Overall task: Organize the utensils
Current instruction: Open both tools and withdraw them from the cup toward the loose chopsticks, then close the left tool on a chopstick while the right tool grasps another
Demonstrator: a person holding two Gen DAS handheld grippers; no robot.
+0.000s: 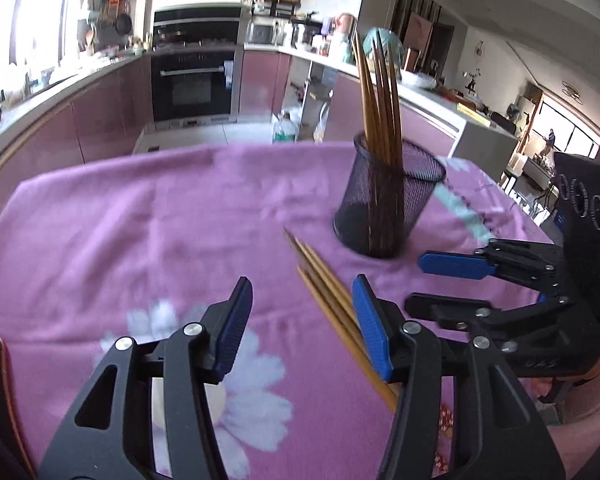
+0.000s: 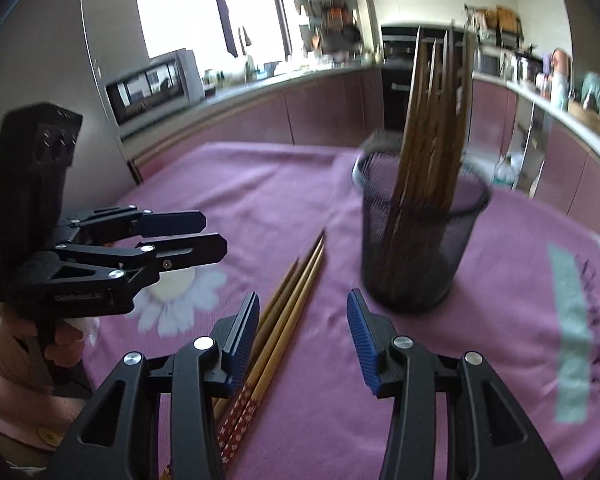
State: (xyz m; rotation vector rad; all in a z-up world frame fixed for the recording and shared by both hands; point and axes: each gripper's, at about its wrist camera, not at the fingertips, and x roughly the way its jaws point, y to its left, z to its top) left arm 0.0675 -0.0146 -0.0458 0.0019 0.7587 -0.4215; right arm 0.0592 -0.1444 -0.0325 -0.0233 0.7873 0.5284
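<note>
Left gripper [image 1: 302,322]: jaws spread, nothing between the pads, poised low over the pink cloth [image 1: 160,220] on the surface. Right gripper [image 2: 303,334]: jaws likewise spread and empty.

Loose chopsticks [image 1: 324,292]: lying flat on the cloth just short of the mesh cup [image 1: 388,200], tips toward it, running under the left gripper's right finger [image 1: 370,326]. Right wrist view only: patterned red handle ends of that bundle [image 2: 236,420], beside the right gripper's left finger [image 2: 242,344]. Left wrist view only: far cloth edge and kitchen floor [image 1: 220,132] beyond the cup.

Mesh cup upright, holding a standing bundle of chopsticks [image 1: 380,92] that lean against its rim.

Cloth bare to the left of the cup; the two grippers close together on the near side of it, with the loose chopsticks between them.
</note>
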